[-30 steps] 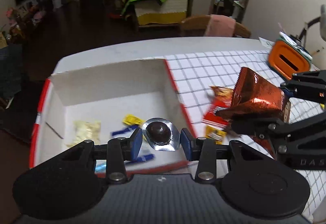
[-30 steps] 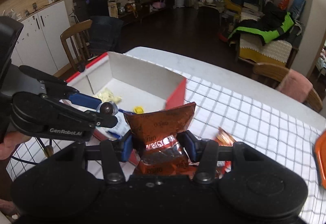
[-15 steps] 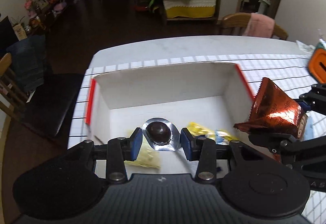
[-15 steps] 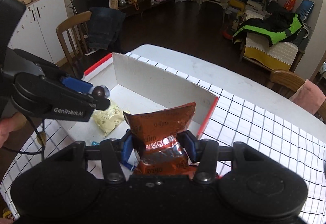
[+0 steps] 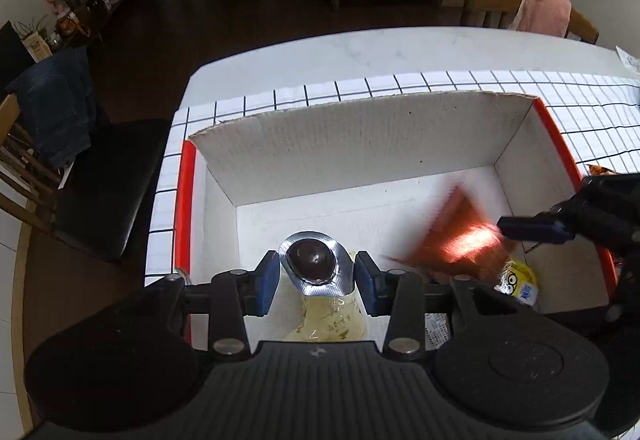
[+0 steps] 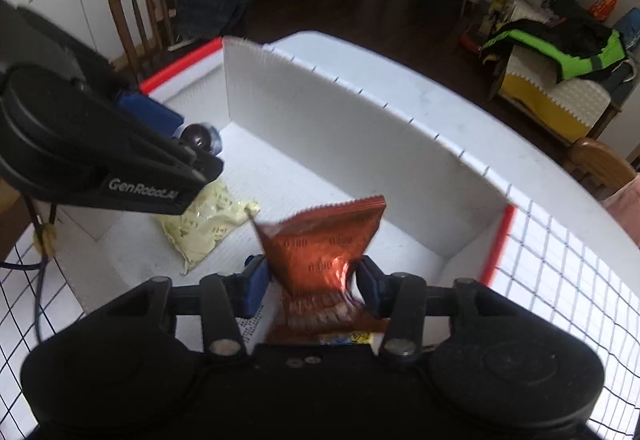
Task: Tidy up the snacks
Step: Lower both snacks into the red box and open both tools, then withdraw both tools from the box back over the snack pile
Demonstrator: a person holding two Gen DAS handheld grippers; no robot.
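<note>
Hovering over the box (image 5: pixel 360 143), my left fingers (image 5: pixel 266 282) pinched the chocolate (image 5: pixel 312 260) while my right fingers (image 6: pixel 256 282), opened slightly, let the bag (image 6: pixel 320 244) hang directly above the box floor.

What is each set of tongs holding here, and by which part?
Left tongs pinch the foil-cupped chocolate by its foil rim. Right tongs appear open around the orange Oreo packet, near its lower half.

Bright light on the white cardboard box (image 5: pixel 360 143); dim room behind; the orange foil snack packet (image 5: pixel 460 240) smears with glare; fisheye-curved edges.
</note>
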